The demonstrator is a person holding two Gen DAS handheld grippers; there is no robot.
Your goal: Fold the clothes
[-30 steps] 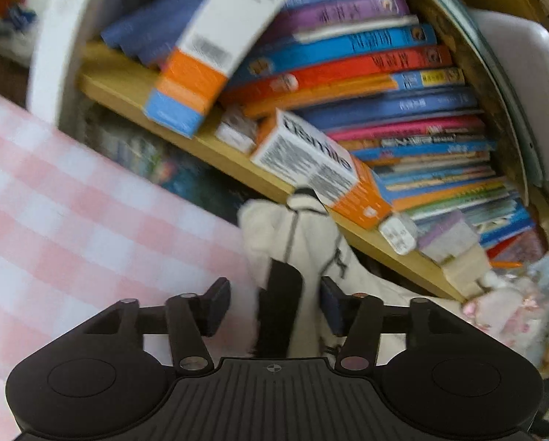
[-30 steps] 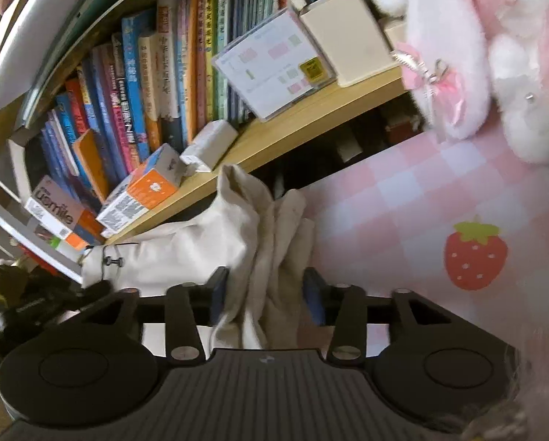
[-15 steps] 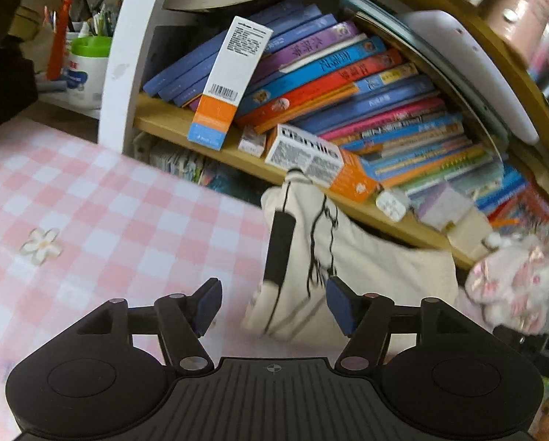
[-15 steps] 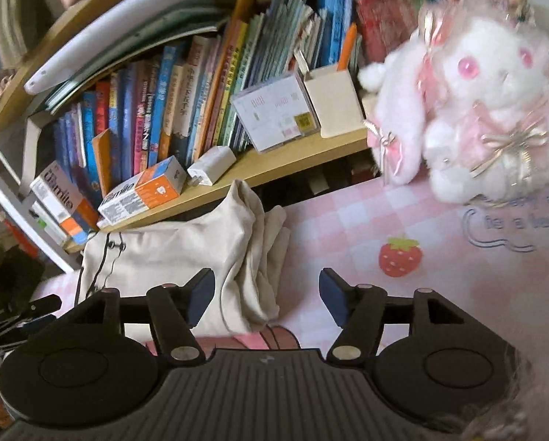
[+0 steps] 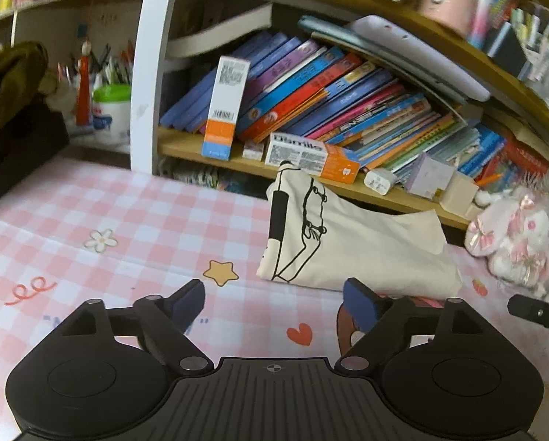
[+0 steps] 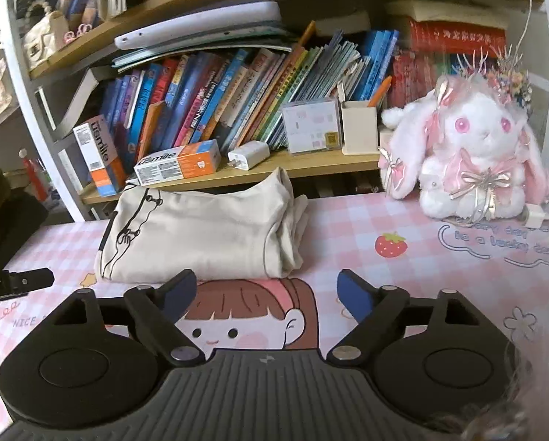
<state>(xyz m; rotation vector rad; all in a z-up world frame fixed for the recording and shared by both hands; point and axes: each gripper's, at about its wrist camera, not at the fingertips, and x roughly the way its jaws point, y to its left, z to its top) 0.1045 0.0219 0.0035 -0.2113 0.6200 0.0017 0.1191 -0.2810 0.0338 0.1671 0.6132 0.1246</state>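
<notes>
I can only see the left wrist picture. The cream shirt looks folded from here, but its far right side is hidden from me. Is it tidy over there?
Observer: In the right wrist view the cream shirt ends on its right in several stacked layers, slightly uneven.
Operator: And the other tongs? I see only a black tip.
Observer: The right tongs are open and have just been opening, with nothing between them. They sit short of the shirt, above a cartoon girl's face printed on the mat.
Operator: What is that pink fluffy thing?
Observer: A plush rabbit, white with pink eyes, sitting upright and apart from the shirt.
</notes>
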